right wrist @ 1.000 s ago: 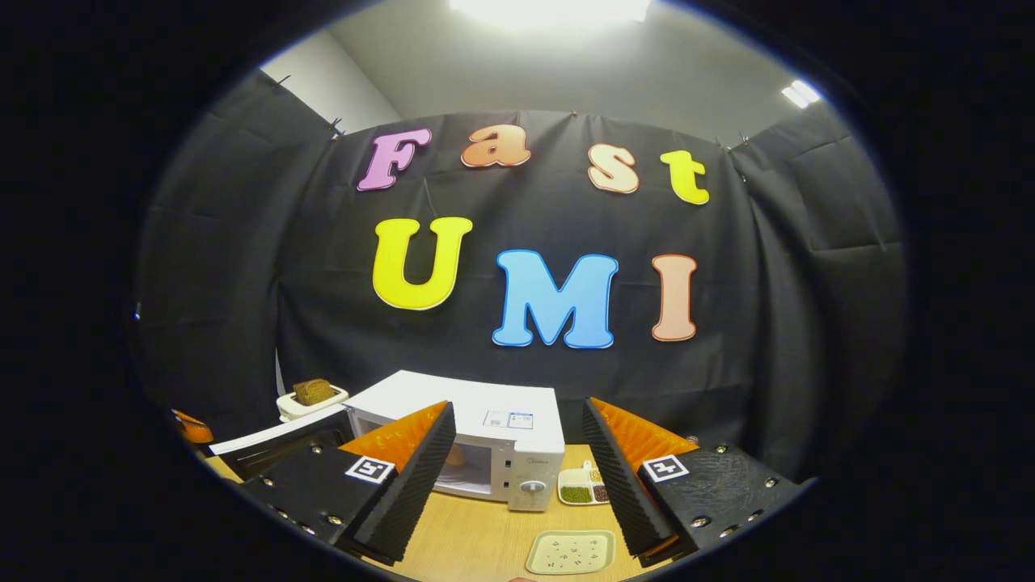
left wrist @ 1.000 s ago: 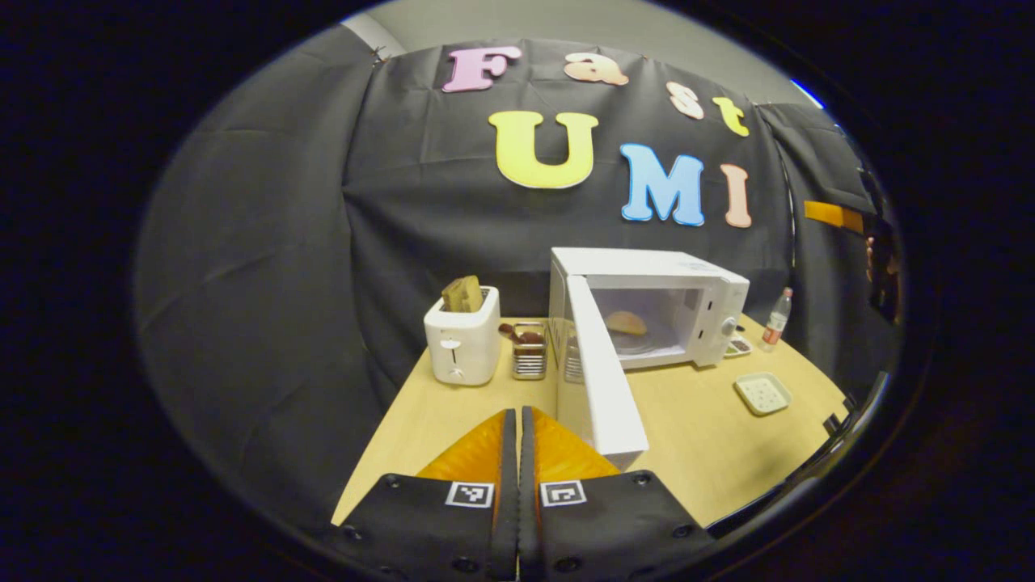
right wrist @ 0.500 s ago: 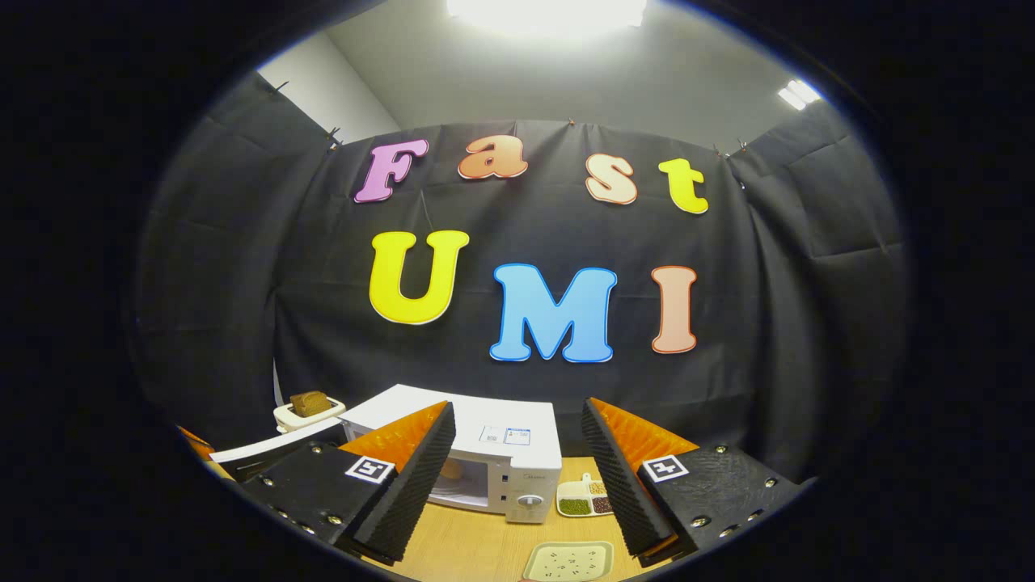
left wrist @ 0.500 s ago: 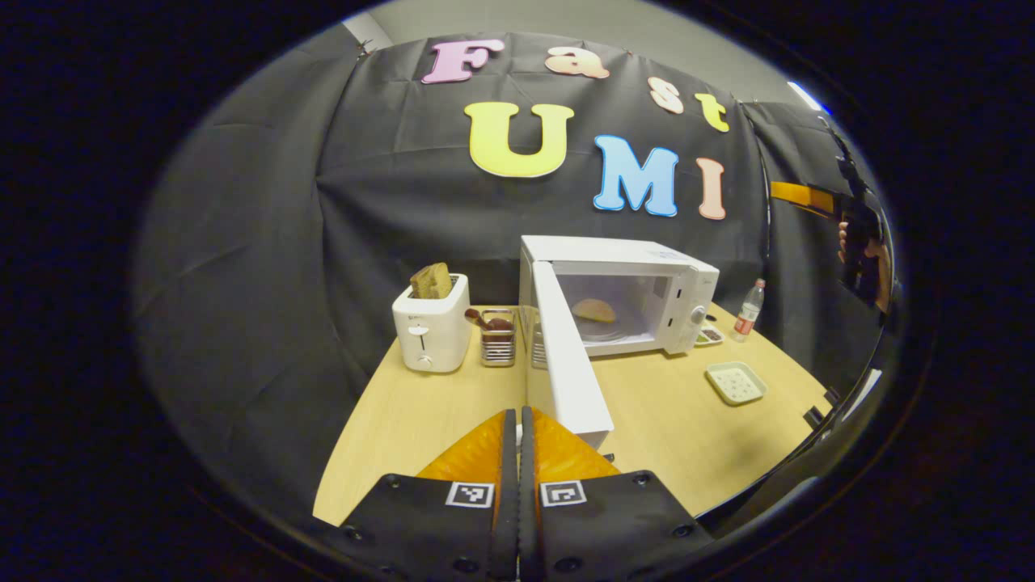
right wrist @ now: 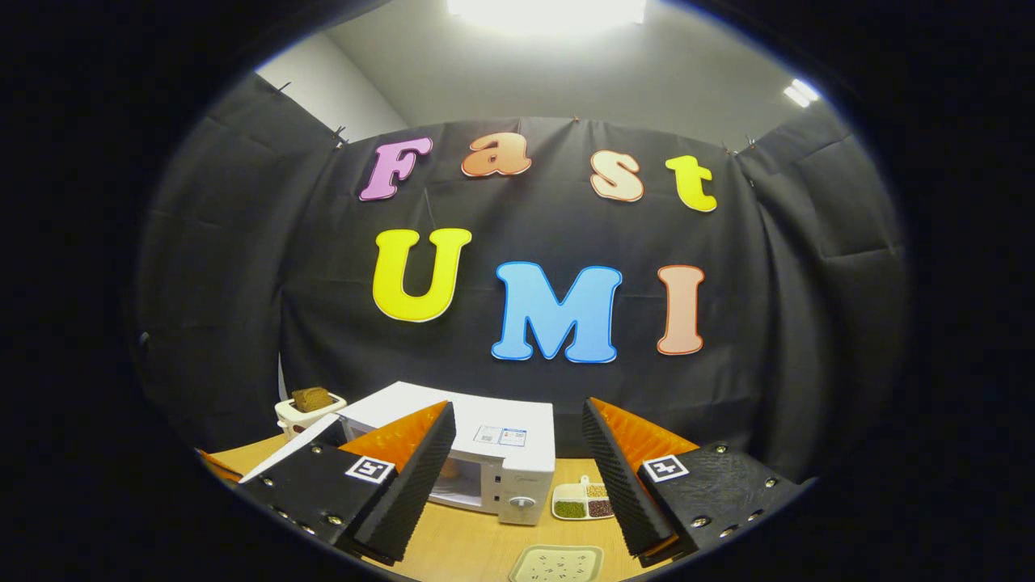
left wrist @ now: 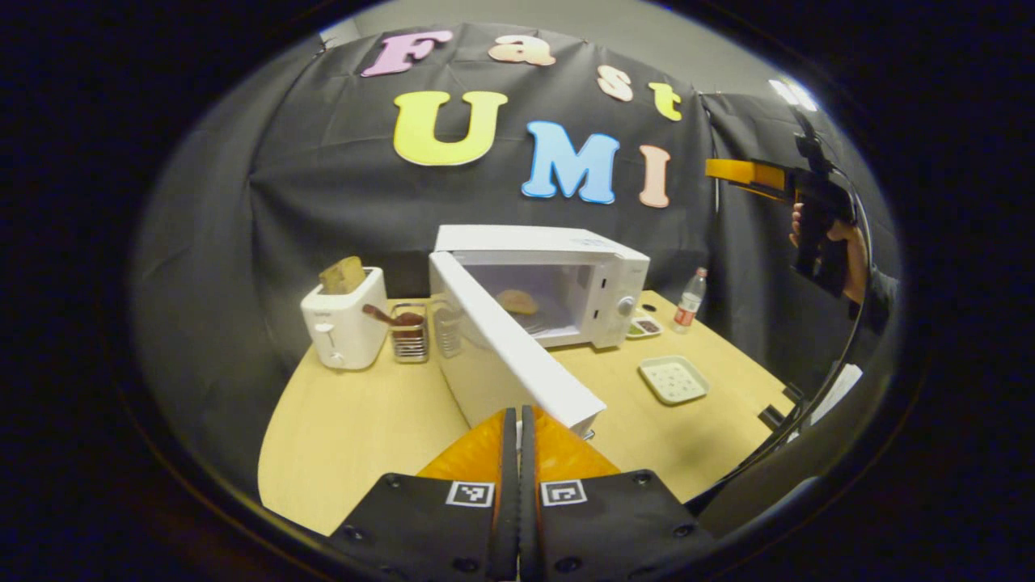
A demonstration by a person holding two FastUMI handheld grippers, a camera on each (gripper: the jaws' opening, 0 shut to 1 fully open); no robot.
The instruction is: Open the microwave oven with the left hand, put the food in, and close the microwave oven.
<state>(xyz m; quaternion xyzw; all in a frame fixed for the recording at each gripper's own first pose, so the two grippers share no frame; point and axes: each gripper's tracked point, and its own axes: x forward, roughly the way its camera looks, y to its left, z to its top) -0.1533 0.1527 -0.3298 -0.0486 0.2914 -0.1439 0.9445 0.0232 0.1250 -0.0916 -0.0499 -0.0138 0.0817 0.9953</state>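
Note:
The white microwave [left wrist: 538, 241] stands at the back of the table with its door [left wrist: 505, 364] swung wide open toward me. A round, pale piece of food [left wrist: 517, 301] lies inside the cavity. My left gripper [left wrist: 513, 414] is shut with nothing in it, its tips just short of the door's outer face near the free edge; whether they touch is unclear. My right gripper [right wrist: 518, 408] hangs open and empty, high above the table, pointing over the microwave [right wrist: 485, 432]. The left gripper view shows that right gripper [left wrist: 748, 172] raised at far right in a hand [left wrist: 851, 250].
A white toaster [left wrist: 344, 322] holding bread stands left of the microwave, with a wire utensil holder [left wrist: 410, 333] beside it. A bottle [left wrist: 690, 301], a small sectioned dish [left wrist: 644, 326] and a square plate [left wrist: 673, 380] sit to the right on the wooden table [left wrist: 364, 428].
My left gripper has swung leftward around the open door, so the door's outer face now lies ahead of its tips. The right gripper has stayed raised and open.

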